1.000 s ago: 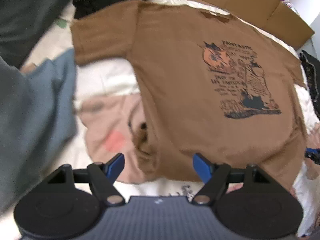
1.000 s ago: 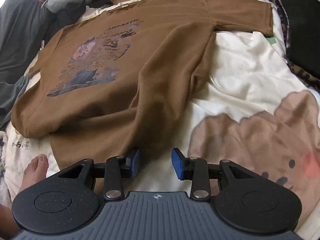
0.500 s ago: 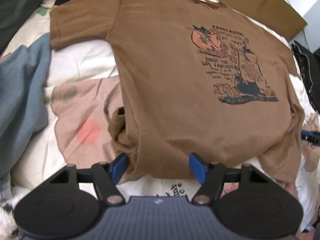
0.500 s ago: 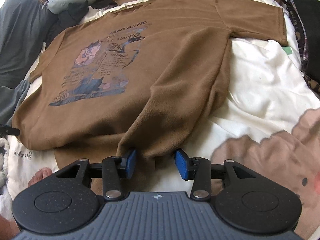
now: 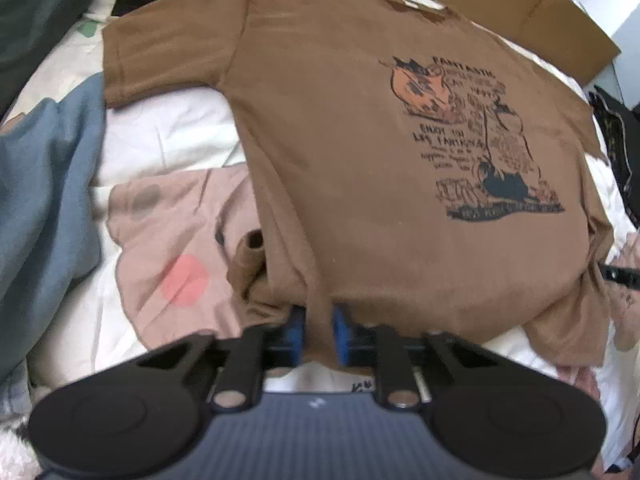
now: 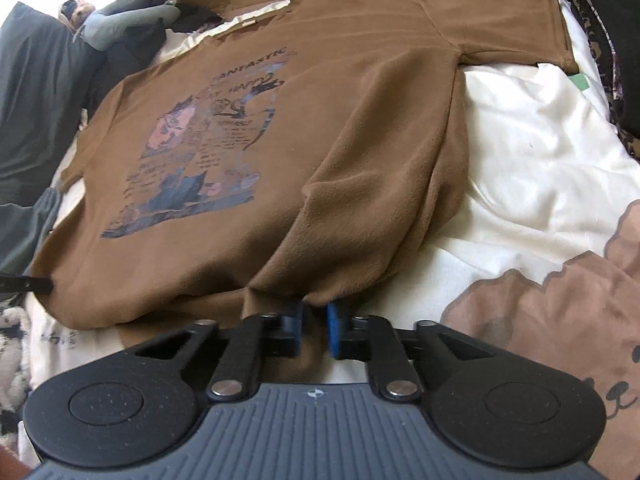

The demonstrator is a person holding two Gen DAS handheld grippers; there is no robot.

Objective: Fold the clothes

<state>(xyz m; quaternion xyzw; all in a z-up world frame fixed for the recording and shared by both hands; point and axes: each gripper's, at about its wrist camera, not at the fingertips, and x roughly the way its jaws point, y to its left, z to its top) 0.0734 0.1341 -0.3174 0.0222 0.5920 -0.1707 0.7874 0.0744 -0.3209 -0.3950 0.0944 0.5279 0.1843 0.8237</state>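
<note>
Left gripper (image 5: 318, 334) at bottom centre of its frame: I've got its blue pads nearly together, pinching the near hem of the brown T-shirt (image 5: 360, 152). Right gripper (image 6: 314, 330) same story, pinched down on the hem at the opposite bottom corner. Shirt lies print-up on the white bedding (image 6: 532, 152). Its long axis runs straight away from both tools, hem at the bottom of each frame, collar near the top by the cardboard (image 5: 520, 12). Both grippers equally near. Sleeves spread flat at upper left of left view, upper right of right view. I judge any fold from here carries the hem forward toward the collar.
</note>
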